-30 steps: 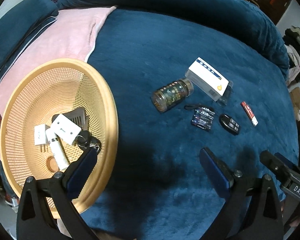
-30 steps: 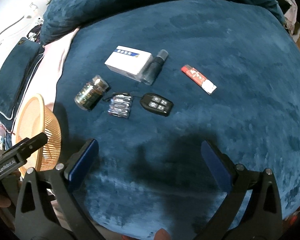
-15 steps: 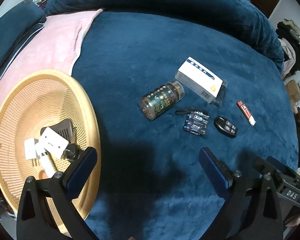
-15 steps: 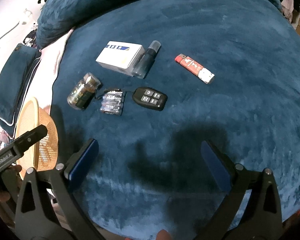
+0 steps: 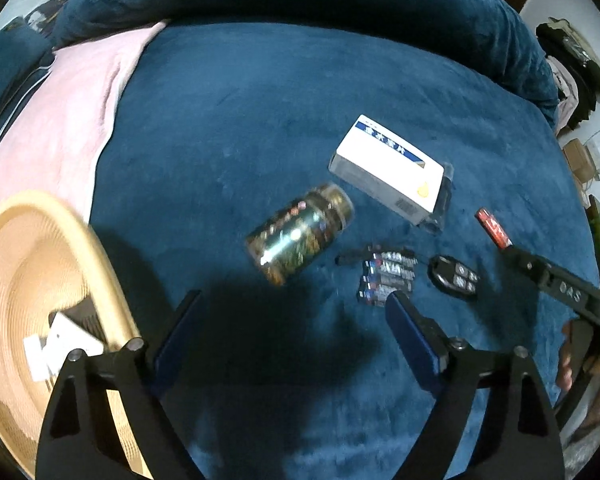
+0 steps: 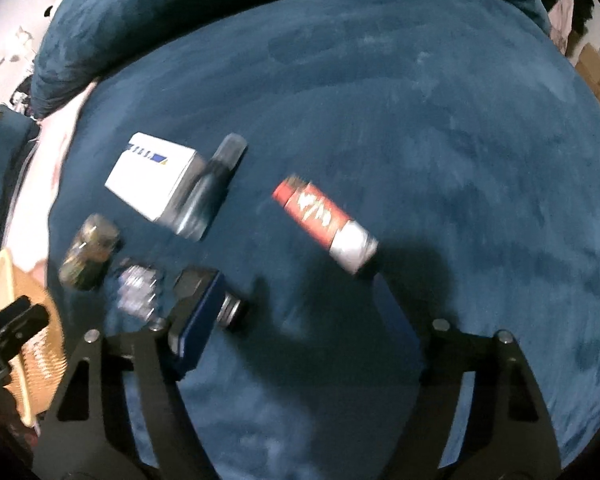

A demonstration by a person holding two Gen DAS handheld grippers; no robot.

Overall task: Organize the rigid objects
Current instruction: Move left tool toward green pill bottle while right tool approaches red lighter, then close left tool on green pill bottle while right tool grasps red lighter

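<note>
On the blue blanket lie a dark patterned bottle [image 5: 300, 236], a white box [image 5: 386, 168], a pack of batteries [image 5: 386, 280], a black key fob [image 5: 454, 278] and a red-and-white lighter [image 6: 326, 222]. My left gripper [image 5: 290, 314] is open and empty, just short of the bottle. My right gripper [image 6: 296, 292] is open and empty, low over the blanket, with the lighter just beyond its right finger and the key fob [image 6: 192, 284] partly hidden behind its left finger. The bottle [image 6: 90, 252], box [image 6: 154, 174] and batteries [image 6: 138, 290] lie to its left.
A woven basket [image 5: 28, 240] with white plugs [image 5: 68, 340] in it sits at the left, its rim also in the right wrist view [image 6: 24, 320]. A dark spray bottle [image 6: 212, 188] lies against the box. A pink blanket [image 5: 60, 108] lies beyond the basket.
Both grippers have moved forward and down toward the objects. The left has swung right, away from the basket, toward the bottle. The right has closed in on the lighter and key fob.
</note>
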